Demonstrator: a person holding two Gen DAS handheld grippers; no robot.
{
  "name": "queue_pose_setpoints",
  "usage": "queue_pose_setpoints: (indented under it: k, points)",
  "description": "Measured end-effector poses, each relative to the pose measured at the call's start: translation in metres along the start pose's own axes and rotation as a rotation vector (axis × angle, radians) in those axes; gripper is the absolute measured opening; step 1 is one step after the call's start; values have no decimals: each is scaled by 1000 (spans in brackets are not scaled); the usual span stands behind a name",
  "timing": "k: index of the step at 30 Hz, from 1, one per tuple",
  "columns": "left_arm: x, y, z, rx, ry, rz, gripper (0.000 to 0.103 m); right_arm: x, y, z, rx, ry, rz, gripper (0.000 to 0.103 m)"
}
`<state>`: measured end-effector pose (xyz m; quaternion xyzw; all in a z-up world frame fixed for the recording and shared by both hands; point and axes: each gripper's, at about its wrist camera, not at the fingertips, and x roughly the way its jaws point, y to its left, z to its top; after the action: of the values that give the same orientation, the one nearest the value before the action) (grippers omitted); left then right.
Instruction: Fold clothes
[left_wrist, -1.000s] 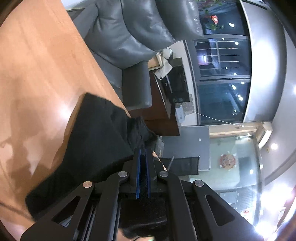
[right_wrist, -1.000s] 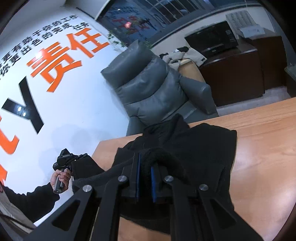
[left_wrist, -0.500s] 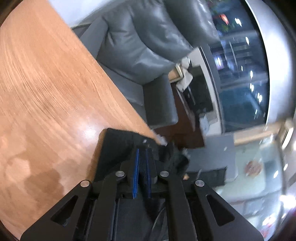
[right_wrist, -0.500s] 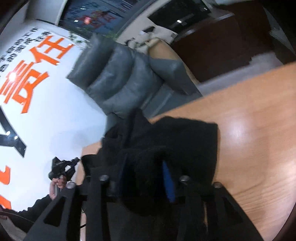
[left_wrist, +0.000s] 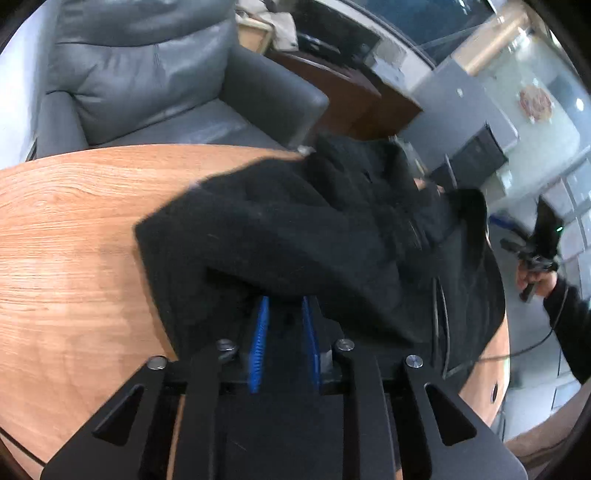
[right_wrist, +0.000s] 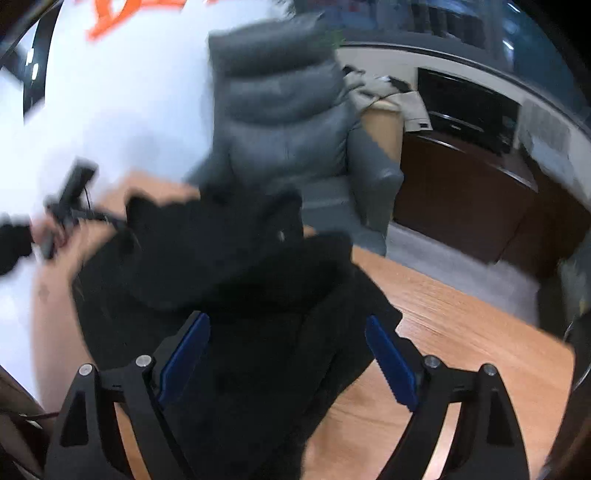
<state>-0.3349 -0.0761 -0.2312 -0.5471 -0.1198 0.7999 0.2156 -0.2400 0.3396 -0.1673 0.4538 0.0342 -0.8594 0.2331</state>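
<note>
A black garment (left_wrist: 303, 236) lies bunched on the wooden table (left_wrist: 70, 266). My left gripper (left_wrist: 285, 306) points down at its near edge. Its jaws are opening, the blue pads (left_wrist: 260, 332) stand a little apart, and a fold of cloth drapes over their tips. In the right wrist view the same garment (right_wrist: 240, 266) spreads under my right gripper (right_wrist: 286, 317). Its jaws are opening wide, and the cloth lies between the pads (right_wrist: 391, 363) without touching them. Each view shows the other gripper in a hand: the right one (left_wrist: 539, 240), and the left one (right_wrist: 70, 199), which is blurred.
A grey leather armchair (left_wrist: 147, 81) stands just past the table's far edge, also the armchair (right_wrist: 284, 110) in the right view. A dark wooden cabinet (right_wrist: 469, 192) with a black device (right_wrist: 465, 107) on it is at the right. Bare tabletop (right_wrist: 461, 332) lies right of the garment.
Both grippers rolled and sank toward the table. The right jaws went from shut on a fold to wide open, letting the cloth go. The left pads parted slightly.
</note>
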Motion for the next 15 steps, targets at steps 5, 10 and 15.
queue_pose_setpoints:
  k: [5, 10, 15]
  points:
    - [-25, 18, 11, 1, -122, -18, 46, 49, -50, 8, 146, 16, 5, 88]
    - [-3, 23, 25, 62, -33, -47, 57, 77, -75, 24, 192, 27, 109, 83]
    - [-24, 22, 23, 77, -28, -150, 63, 87, -78, 18, 245, 40, 202, 47]
